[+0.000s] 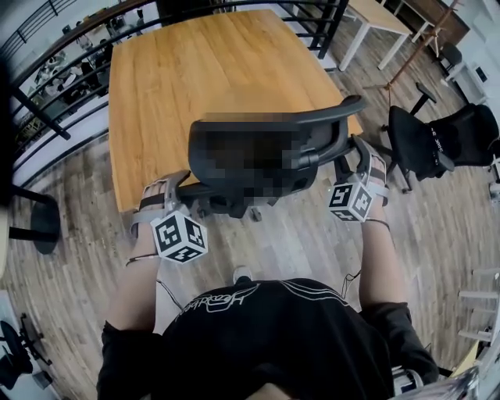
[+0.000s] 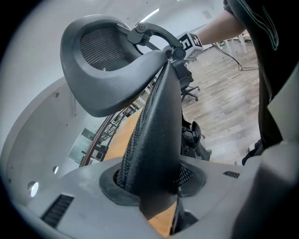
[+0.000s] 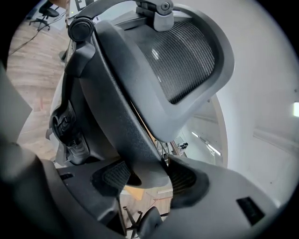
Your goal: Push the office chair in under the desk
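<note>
A black mesh office chair (image 1: pixel 201 148) stands just before the near edge of the wooden desk (image 1: pixel 203 70), its back toward me. My left gripper (image 1: pixel 186 190) holds the left edge of the chair back. In the left gripper view that edge (image 2: pixel 156 130) fills the gap of the left gripper (image 2: pixel 154 186) and both pads press on it, below the headrest (image 2: pixel 107 65). My right gripper (image 1: pixel 361 156) holds the right edge. In the right gripper view the right gripper (image 3: pixel 145 179) is shut on the back's rim (image 3: pixel 121 112), with the headrest (image 3: pixel 182 56) above.
A second black office chair (image 1: pixel 437 141) stands to the right on the wooden floor. A black railing (image 1: pixel 234 6) runs behind the desk, and a white table (image 1: pixel 375 16) is at the back right. A dark round stand (image 1: pixel 35 223) is at the left.
</note>
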{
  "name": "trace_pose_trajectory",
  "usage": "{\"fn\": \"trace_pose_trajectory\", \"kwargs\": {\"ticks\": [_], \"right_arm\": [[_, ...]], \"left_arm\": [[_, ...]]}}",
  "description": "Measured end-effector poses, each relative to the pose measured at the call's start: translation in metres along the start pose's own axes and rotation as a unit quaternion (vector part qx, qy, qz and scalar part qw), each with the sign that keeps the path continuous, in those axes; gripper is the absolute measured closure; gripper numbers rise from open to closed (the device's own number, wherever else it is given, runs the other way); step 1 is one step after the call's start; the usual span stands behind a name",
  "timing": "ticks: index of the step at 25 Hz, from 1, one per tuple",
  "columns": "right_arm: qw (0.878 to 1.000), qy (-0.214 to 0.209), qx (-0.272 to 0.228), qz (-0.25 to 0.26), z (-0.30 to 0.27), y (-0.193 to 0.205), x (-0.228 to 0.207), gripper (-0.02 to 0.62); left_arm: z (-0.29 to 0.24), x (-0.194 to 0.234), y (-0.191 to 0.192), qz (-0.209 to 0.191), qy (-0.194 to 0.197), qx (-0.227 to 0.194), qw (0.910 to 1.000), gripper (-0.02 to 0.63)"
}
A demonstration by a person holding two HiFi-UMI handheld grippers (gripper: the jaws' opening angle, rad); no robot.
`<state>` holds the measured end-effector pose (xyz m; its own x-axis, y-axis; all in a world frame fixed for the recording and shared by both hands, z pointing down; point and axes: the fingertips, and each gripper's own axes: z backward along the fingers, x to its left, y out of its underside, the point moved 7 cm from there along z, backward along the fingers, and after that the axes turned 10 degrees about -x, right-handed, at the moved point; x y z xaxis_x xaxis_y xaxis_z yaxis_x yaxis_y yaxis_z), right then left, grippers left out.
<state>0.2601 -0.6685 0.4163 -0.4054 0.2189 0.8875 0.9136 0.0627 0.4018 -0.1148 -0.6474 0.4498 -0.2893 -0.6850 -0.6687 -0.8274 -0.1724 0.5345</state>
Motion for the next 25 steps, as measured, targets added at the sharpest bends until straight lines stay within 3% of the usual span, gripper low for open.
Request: {"fn": "trace_pose_trajectory", "kwargs": {"ticks": [4,8,10,12,16,22,25], "right_arm": [[1.000,0.004,0.004,-0.003,-0.003,0.005,-0.001,0.331],[1.000,-0.003,0.005,0.000,0.000,0.006,-0.001,0.330],[1.000,-0.011,0.006,0.004,0.004,0.005,0.004,0.330],[1.000,-0.016,-0.003,0.004,0.005,0.005,0.008,0.330],[0.998,-0.041,-0.033,-0.016,0.002,0.002,-0.001,0.321],[0.994,-0.053,-0.060,-0.072,0.043,0.016,-0.023,0.307],[0.984,-0.073,-0.089,-0.134,0.084,0.024,-0.026,0.307]], "left_arm": [[-0.003,-0.001,-0.002,0.038,0.028,-0.036,0.9982,0.449],[0.000,-0.005,-0.003,0.063,0.025,-0.081,0.9944,0.440],[0.005,-0.013,0.003,0.082,0.026,-0.089,0.9923,0.371],[0.009,-0.017,0.010,0.105,0.023,-0.093,0.9899,0.344],[0.023,-0.003,0.016,0.159,0.001,-0.104,0.9818,0.325],[0.073,-0.005,0.023,0.196,-0.061,-0.071,0.9763,0.321],[0.105,-0.021,0.004,0.256,-0.078,-0.095,0.9589,0.321]]}}
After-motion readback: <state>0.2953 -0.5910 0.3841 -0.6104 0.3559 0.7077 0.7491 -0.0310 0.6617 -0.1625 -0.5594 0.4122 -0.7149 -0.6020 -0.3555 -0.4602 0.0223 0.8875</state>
